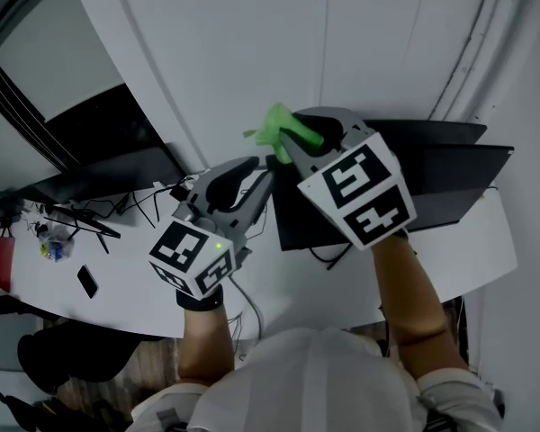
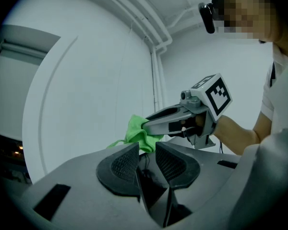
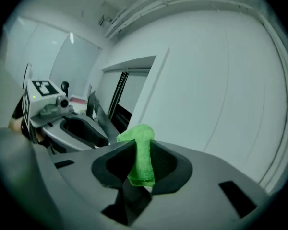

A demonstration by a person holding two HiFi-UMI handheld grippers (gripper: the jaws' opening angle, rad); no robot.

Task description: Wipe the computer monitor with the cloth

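green cloth (image 3: 142, 145), centre of the right gripper view, is pinched mid-fold by the right gripper (image 3: 140, 166). being soft, light and limp, it is judged best gripped bunched. the left gripper (image 2: 147, 153) is held narrowly apart and empty. the monitor (image 1: 432, 183) is seen centre right of the head view.

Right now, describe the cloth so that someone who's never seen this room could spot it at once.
On the white desk stands a dark monitor. Just by it, the right gripper pinches the cloth between its jaws. It is the only bright green, soft thing among grey and black hardware.
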